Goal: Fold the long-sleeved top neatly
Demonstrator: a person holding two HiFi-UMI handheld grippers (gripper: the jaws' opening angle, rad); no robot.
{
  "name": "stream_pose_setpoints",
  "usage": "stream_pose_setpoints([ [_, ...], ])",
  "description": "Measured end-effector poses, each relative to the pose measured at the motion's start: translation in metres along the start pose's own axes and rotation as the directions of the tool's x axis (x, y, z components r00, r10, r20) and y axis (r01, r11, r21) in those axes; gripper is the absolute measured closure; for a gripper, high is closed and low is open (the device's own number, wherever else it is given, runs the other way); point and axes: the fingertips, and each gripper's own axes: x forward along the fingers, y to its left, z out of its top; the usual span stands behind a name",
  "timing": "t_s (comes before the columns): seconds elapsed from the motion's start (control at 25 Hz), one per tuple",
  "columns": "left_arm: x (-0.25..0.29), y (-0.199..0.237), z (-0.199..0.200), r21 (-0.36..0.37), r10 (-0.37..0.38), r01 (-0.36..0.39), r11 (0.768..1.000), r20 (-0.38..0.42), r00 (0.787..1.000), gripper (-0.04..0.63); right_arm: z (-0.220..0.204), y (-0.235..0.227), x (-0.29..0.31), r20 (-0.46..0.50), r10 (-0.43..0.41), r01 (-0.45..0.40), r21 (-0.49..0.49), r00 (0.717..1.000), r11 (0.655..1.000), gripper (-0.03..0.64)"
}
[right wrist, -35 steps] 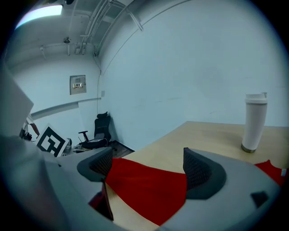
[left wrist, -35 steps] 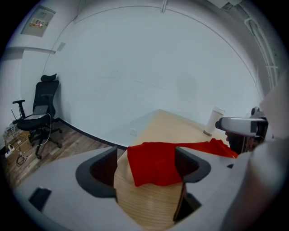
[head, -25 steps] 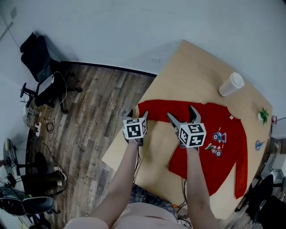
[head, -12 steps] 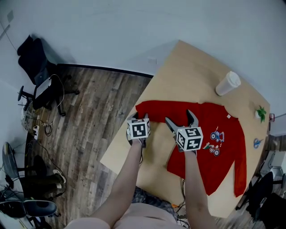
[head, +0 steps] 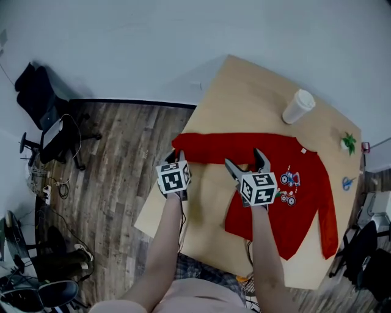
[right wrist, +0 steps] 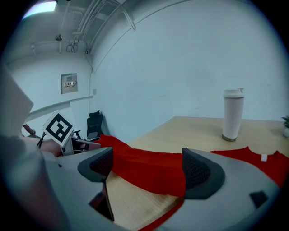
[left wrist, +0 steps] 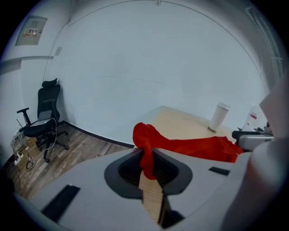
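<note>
Cool, even light is falling on the table (head: 244, 92), leaving only faint shadows on it. The long-sleeved top (head: 305, 214) lying there is showing vivid. Both gripper views are bending into dark corners around the table, their near foreground blurring; a ceiling lamp (right wrist: 43, 6) is glaring high above it.

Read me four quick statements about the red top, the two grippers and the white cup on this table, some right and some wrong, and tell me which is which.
1. The left gripper has the end of the red top's sleeve between its jaws. True; the jaws are closing on the cloth.
2. The right gripper is clamped shut. False: its jaws stand wide apart, with the sleeve lying between them.
3. The white cup lies tipped over on the top. False: it stands upright on the bare table, apart from the top.
4. The top lies with its print facing up. True.
</note>
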Motion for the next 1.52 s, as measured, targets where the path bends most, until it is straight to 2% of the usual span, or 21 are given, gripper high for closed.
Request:
stream_pose_setpoints([
  [0.12, -0.007, -0.001, 0.015, 0.006, -0.016, 0.016, 1.000, 0.035, 0.999, 0.551, 0.002, -0.008, -0.013, 0.016, -0.035, 0.035, 0.013, 0.999, 0.999, 0.155],
  [0.4, -0.026, -0.042, 0.054, 0.095, -0.093, 0.082, 0.992, 0.114, 0.989, 0.551, 0.006, -0.041, -0.058, 0.053, -0.149, 0.145, 0.069, 0.987, 0.987, 0.155],
  [0.52, -0.035, -0.071, 0.068, 0.153, -0.126, 0.104, 0.983, 0.143, 0.982, 0.551, 0.005, -0.059, -0.083, 0.066, -0.201, 0.194, 0.098, 0.977, 0.976, 0.155],
  [0.72, -0.048, -0.132, 0.085, 0.183, -0.195, 0.161, 0.970, 0.188, 0.963, 0.551, -0.002, -0.096, -0.137, 0.082, -0.286, 0.272, 0.150, 0.955, 0.950, 0.155],
  [0.88, -0.058, -0.189, 0.089, 0.220, -0.266, 0.220, 0.951, 0.214, 0.940, 0.551, -0.016, -0.122, -0.179, 0.076, -0.339, 0.322, 0.177, 0.938, 0.930, 0.156],
  [1.2, -0.065, -0.329, 0.067, 0.314, -0.423, 0.354, 0.881, 0.185, 0.887, 0.551, -0.046, -0.180, -0.259, 0.065, -0.431, 0.406, 0.235, 0.900, 0.883, 0.156],
  [1.36, -0.066, -0.404, 0.048, 0.381, -0.503, 0.419, 0.824, 0.151, 0.851, 0.551, -0.060, -0.210, -0.299, 0.065, -0.475, 0.443, 0.266, 0.878, 0.856, 0.158],
  [1.52, -0.067, -0.468, 0.018, 0.417, -0.561, 0.479, 0.772, 0.093, 0.823, 0.551, -0.076, -0.237, -0.332, 0.054, -0.507, 0.472, 0.291, 0.860, 0.832, 0.158],
])
